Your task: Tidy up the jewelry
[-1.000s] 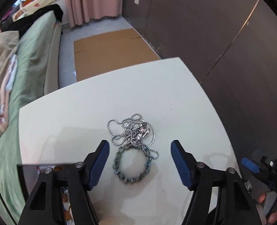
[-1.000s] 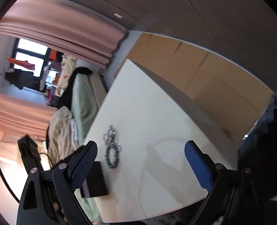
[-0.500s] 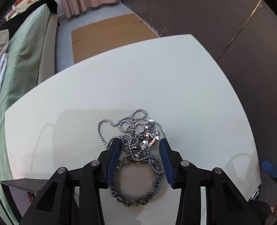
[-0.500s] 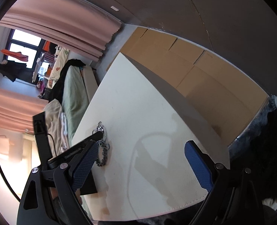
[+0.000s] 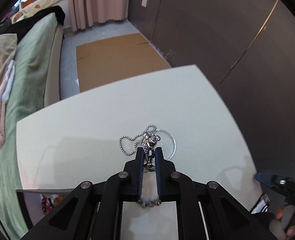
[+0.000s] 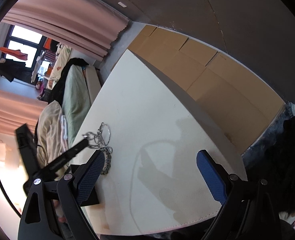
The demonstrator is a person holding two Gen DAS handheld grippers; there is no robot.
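Note:
A tangle of silver jewelry lies on the white table [image 5: 87, 124]: a ball chain [image 5: 125, 146], a thin bangle [image 5: 172, 142] and a bear charm [image 5: 153, 139]. My left gripper [image 5: 149, 152] is shut on a beaded bracelet [image 5: 149, 157] in the pile; beads also show at the back of the jaws. In the right wrist view the left gripper [image 6: 81, 142] reaches into the pile [image 6: 102, 138] and the bracelet [image 6: 107, 162] hangs below it. My right gripper [image 6: 149, 172] is open and empty, off the table's near right corner.
A black box [image 6: 87, 192] stands at the table's near left. A green bed [image 5: 27, 70] lies left of the table. Flat cardboard [image 5: 115, 60] lies on the floor beyond. A dark wall [image 5: 237, 50] runs on the right.
My left gripper closed from wide open onto the beaded bracelet and pulled back and up a little. The right gripper shifted slightly and stayed open.

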